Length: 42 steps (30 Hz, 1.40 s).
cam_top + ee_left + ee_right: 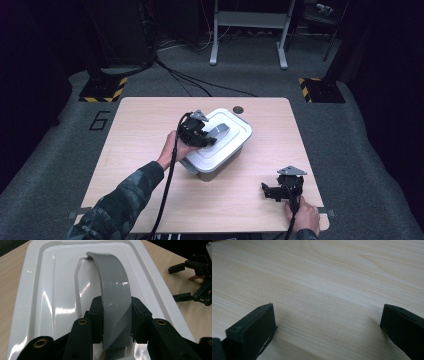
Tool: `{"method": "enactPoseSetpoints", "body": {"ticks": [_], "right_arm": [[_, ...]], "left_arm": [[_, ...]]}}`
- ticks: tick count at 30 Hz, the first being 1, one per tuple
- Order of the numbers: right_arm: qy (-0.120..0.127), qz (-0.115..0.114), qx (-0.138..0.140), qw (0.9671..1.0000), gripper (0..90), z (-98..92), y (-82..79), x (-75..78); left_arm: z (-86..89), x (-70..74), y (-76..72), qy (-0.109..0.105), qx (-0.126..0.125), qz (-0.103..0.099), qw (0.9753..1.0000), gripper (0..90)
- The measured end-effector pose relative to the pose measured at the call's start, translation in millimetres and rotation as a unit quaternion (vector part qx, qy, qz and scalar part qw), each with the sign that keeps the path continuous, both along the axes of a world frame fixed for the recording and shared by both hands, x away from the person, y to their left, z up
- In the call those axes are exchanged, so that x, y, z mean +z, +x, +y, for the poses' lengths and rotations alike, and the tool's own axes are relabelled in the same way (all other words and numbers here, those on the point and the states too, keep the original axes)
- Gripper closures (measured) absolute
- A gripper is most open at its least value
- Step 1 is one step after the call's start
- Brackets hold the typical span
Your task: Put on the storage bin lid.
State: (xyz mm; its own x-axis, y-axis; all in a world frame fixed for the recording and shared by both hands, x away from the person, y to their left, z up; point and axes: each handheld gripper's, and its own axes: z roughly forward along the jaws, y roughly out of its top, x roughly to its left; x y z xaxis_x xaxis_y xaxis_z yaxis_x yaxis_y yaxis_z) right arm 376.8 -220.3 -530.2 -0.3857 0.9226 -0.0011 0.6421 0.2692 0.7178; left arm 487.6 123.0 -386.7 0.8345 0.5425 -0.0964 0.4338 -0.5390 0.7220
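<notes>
Here the white lidded box (220,147) sits near the middle of the light wooden table (145,120), turned at an angle to the table's edges, with bare wood on every side of it. The left tongs (209,137) rest on top of the lid, their jaws clamped on either side of the grey arched handle (220,132) that runs along the lid's centre; in the left gripper view the handle (115,297) rises out of the lid's (50,295) recessed middle and passes between the two black jaws, which press on its near end. The lid's raised rim frames the handle on both sides. The right tongs (272,191) lie low near the table's front right corner, well apart from the box, with their jaws spread wide; the right gripper view shows the right tongs (327,322) over plain wood grain with nothing between the jaws. A broad strip of open table separates the box from the right tongs, and another lies between the box and the table's left edge. A small round hole (238,109) marks the far edge, just behind the box.
</notes>
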Motion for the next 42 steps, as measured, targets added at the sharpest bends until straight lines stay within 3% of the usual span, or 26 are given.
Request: {"method": "enactPoseSetpoints", "body": {"ticks": [2,8,15,21,31,37,42], "right_arm": [[0.000,0.000,0.000,1.0000,0.0,0.0,0.0,0.0],[0.000,0.000,0.000,1.0000,0.0,0.0,0.0,0.0],[0.000,0.000,0.000,1.0000,0.0,0.0,0.0,0.0],[0.000,0.000,0.000,1.0000,0.0,0.0,0.0,0.0],[0.000,0.000,0.000,1.0000,0.0,0.0,0.0,0.0],[0.000,0.000,0.000,1.0000,0.0,0.0,0.0,0.0],[0.000,0.000,0.000,1.0000,0.0,0.1,0.0,0.0]], "left_arm": [[0.0,-0.5,0.1,0.001,0.005,0.002,1.0000,62.9],[5.4,4.4,-0.4,-0.012,0.016,0.000,0.9998,40.4],[20.5,12.4,-3.3,-0.025,0.031,0.001,0.9992,20.4],[44.0,20.2,-5.3,-0.039,0.053,0.010,0.9978,14.2],[101.7,31.6,-21.4,-0.043,0.090,-0.013,0.9949,6.6],[137.9,24.0,-32.9,-0.026,0.118,-0.021,0.9924,4.5],[166.1,8.8,-45.2,-0.026,0.154,-0.023,0.9875,3.0]]}}
